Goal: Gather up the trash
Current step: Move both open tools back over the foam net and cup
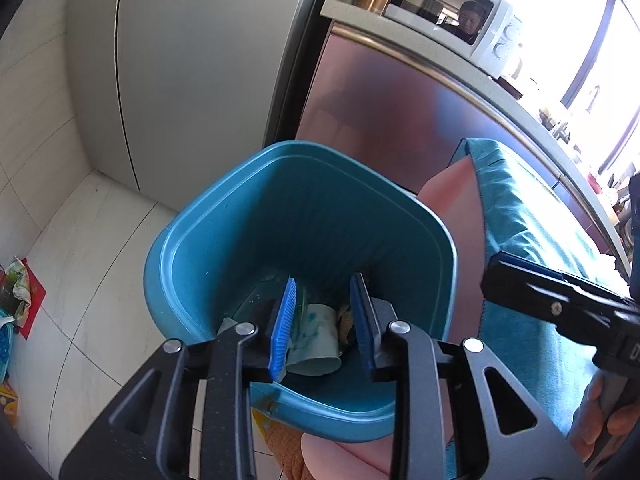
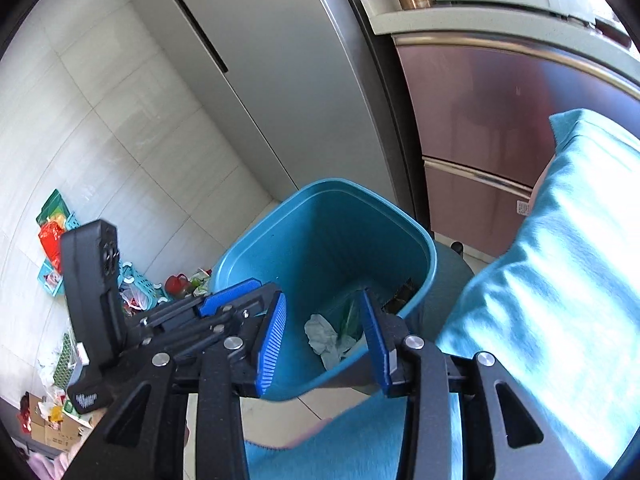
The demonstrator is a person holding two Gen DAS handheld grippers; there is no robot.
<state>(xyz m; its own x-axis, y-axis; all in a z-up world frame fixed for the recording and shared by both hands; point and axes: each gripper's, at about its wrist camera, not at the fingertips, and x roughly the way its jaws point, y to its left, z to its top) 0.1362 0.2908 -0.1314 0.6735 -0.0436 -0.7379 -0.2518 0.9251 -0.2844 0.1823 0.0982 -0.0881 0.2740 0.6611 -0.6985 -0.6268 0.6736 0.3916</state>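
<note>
A blue plastic trash bin (image 1: 192, 256) stands on the floor beside the teal-covered table; it also shows in the right wrist view (image 2: 256, 256). Inside lie a pale green paper cup (image 1: 316, 344), crumpled tissue (image 2: 322, 338) and some wrappers. My left gripper (image 1: 324, 328) hangs open over the bin's mouth with nothing between its blue pads. My right gripper (image 2: 326, 340) is also open and empty above the bin's near rim. The left gripper's body shows in the right wrist view (image 2: 168, 316), and the right gripper's body shows in the left wrist view (image 1: 560, 304).
A teal cloth (image 2: 560, 264) covers the table to the right of the bin. A grey fridge (image 1: 180, 60) and pink cabinets (image 2: 500, 120) stand behind. A microwave (image 1: 452, 12) sits on the counter. Bags, baskets and packaging (image 2: 60, 248) clutter the tiled floor at left.
</note>
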